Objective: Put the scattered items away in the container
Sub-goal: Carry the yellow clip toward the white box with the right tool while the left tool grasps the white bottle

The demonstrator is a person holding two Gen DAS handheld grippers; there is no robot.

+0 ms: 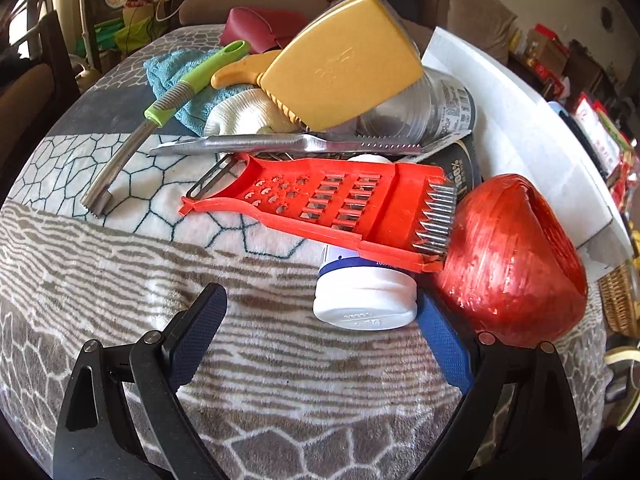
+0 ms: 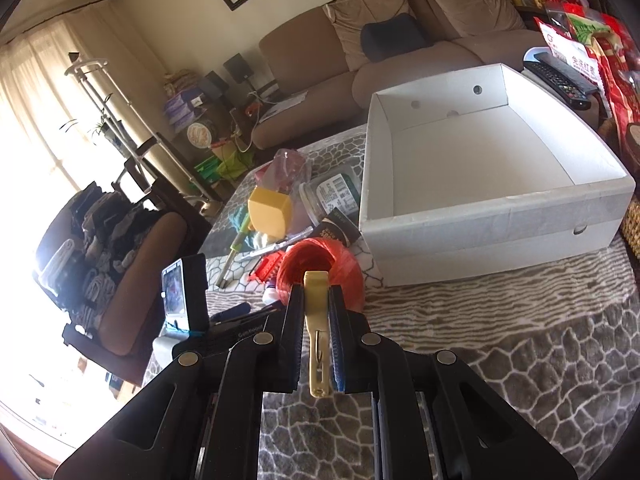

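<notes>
The scattered items lie in a heap on the patterned blanket (image 1: 120,280), just left of the white box (image 2: 492,216) as the right wrist camera sees it. The box sits on the same blanket with its open top showing a bare white floor.

In the left wrist view, a red grater (image 1: 320,204) lies across the front of the heap, its metal-toothed end touching a ball of red twine (image 1: 516,264). A white bottle (image 1: 364,300) lies on its side under the grater, its cap toward the camera. Behind the grater lie metal tongs (image 1: 280,145), and behind those a yellow scraper (image 1: 340,64) leans tilted over a clear jar (image 1: 424,108) and a white cloth (image 1: 248,114). A green-handled tool (image 1: 180,92) rests on a blue towel (image 1: 176,68) at the left side of the heap, its metal end on the blanket.

The left gripper (image 1: 320,308) hovers low before the heap with its jaws wide apart; the bottle's cap sits between the fingertips, close against the right-hand one, and whether they touch cannot be told.

The right gripper (image 2: 316,300) has its jaws clamped on a yellow clothespin (image 2: 317,328), which stands upright between the pads, its tip poking out in front of the red twine. A brown sofa (image 2: 320,52) stands beyond the blanket.
</notes>
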